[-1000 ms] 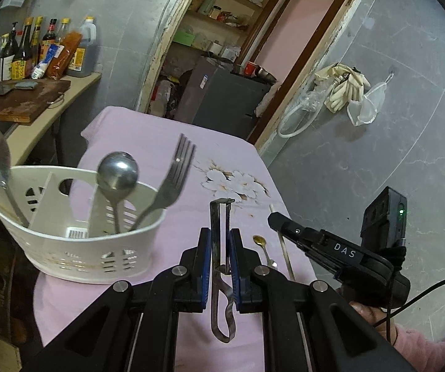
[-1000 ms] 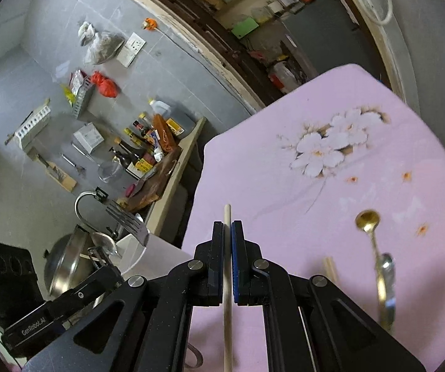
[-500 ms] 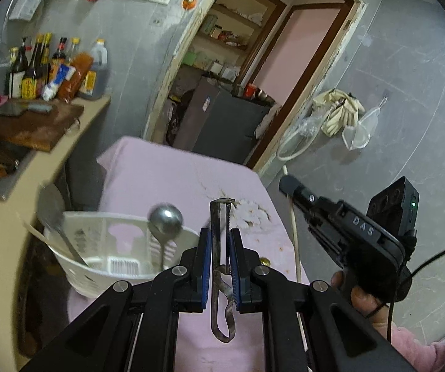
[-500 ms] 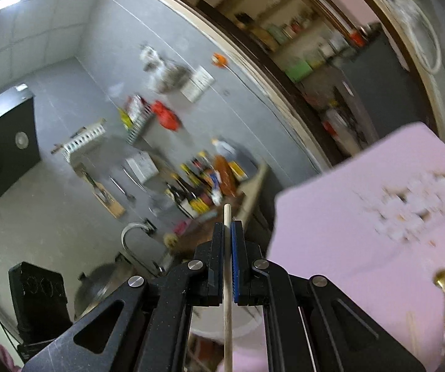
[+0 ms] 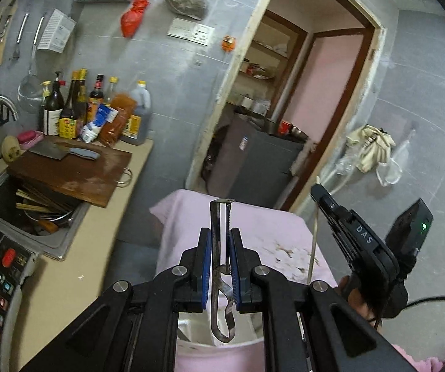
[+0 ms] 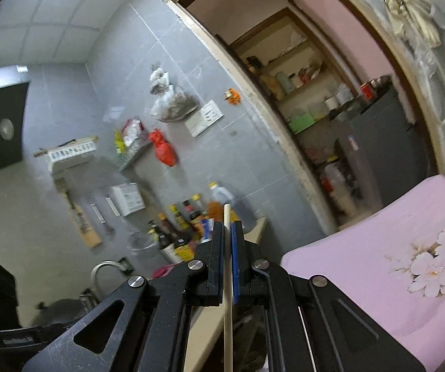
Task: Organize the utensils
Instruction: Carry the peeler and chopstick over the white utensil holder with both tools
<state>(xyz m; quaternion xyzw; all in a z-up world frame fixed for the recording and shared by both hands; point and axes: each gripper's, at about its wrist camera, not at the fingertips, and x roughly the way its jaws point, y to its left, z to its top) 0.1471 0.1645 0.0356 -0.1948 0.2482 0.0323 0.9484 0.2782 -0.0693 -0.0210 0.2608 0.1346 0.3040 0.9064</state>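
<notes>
My left gripper [image 5: 220, 232] is shut on a metal peeler [image 5: 220, 266], held upright above the white utensil basket [image 5: 222, 345], whose rim shows just below the peeler's handle loop. My right gripper [image 6: 228, 228] is shut on a pale wooden chopstick [image 6: 227, 294], which sticks up between the pads. In the left wrist view the right gripper [image 5: 318, 192] sits to the right, with the chopstick [image 5: 313, 248] hanging down over the pink tablecloth [image 5: 272, 226]. The basket's contents are hidden.
A counter at the left holds a wooden cutting board with a cleaver [image 5: 67, 170], several bottles [image 5: 92, 111] and a sink with dishes [image 5: 36, 214]. A doorway and a grey cabinet [image 5: 259, 167] stand beyond the table. The flowered tablecloth [image 6: 393, 266] shows at the right wrist view's right.
Both grippers have risen and tilted upward. The basket has dropped from the left of the left wrist view to its bottom edge, under the peeler. The spoons and fork have left view.
</notes>
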